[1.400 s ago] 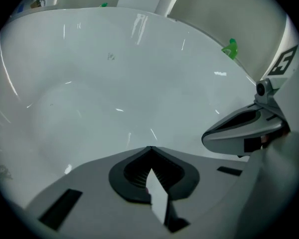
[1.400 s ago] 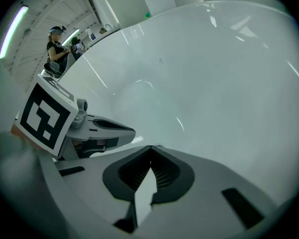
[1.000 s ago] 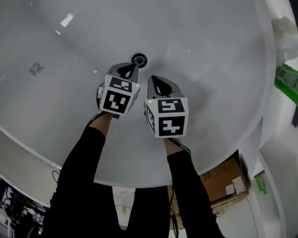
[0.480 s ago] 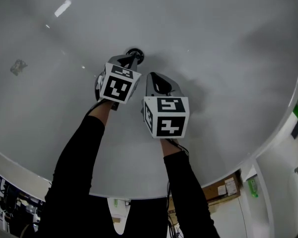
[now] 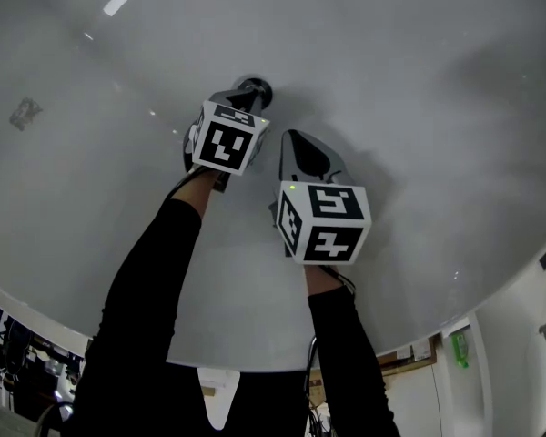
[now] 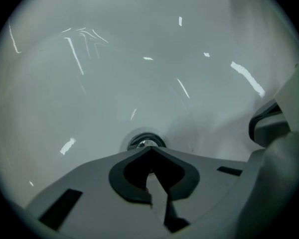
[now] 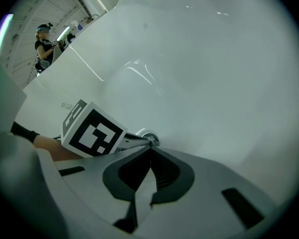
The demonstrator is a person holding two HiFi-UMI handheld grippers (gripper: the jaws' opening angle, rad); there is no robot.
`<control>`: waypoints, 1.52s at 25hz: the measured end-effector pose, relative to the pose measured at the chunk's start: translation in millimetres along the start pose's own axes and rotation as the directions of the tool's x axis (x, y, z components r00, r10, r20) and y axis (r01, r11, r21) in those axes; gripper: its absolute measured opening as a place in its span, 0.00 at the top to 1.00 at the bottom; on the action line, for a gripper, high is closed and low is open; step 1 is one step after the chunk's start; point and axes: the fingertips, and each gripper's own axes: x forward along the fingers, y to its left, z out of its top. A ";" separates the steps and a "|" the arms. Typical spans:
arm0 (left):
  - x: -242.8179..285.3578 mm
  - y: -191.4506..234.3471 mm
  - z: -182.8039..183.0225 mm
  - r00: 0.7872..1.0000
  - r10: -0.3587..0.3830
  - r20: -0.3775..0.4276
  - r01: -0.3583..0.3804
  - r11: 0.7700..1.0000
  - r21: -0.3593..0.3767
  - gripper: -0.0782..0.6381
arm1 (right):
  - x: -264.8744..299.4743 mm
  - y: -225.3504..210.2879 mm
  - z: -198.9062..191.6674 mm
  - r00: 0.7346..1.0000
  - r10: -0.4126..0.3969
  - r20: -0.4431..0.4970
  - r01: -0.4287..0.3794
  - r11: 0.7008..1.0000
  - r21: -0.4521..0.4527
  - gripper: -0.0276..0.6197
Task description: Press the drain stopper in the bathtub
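- White bathtub (image 5: pixel 419 80) fills the head view; its glossy floor curves up to the left, where a faint grey mark (image 5: pixel 23 113) sits on the wall.
- Left gripper (image 5: pixel 247 100) reaches out on a black sleeve (image 5: pixel 155 280), its marker cube (image 5: pixel 226 142) up toward the camera.
- Left gripper view: the left gripper (image 6: pixel 150 151) has its jaws together, tips met in a point, nothing between them.
- Drain stopper (image 5: pixel 256 89) lies on the tub floor just beyond those tips. In the left gripper view the drain stopper (image 6: pixel 146 142) shows as a chrome cap in a dark ring, its near edge under the tips; contact cannot be told.
- Right gripper (image 5: pixel 297 140) sits just right of the left one and nearer, apart from the stopper.
- Right gripper view: the right gripper (image 7: pixel 150 150) has its jaws together and empty, and the stopper (image 7: pixel 150 138) shows beyond them with the left cube (image 7: pixel 93 131) beside it.
- Same view, far left: a person (image 7: pixel 44 43) stands beyond the tub rim.
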 end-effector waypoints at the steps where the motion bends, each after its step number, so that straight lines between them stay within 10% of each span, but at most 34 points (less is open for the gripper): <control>1: 1.4 0.4 -0.7 1.000 0.001 -0.005 -0.001 1.000 -0.004 0.88 | -0.8 -1.0 0.1 1.000 0.002 0.002 -0.002 1.000 0.005 0.95; 18: 9.9 4.4 -3.1 0.996 0.061 -0.071 -0.060 0.998 0.010 0.88 | -4.4 -0.3 -5.5 1.000 -0.016 -0.013 0.016 0.998 0.056 0.95; 38: -79.3 -2.9 33.1 0.999 0.011 0.042 -0.012 0.999 0.037 0.88 | -45.8 25.7 30.3 0.997 -0.015 0.082 0.009 0.997 0.072 0.95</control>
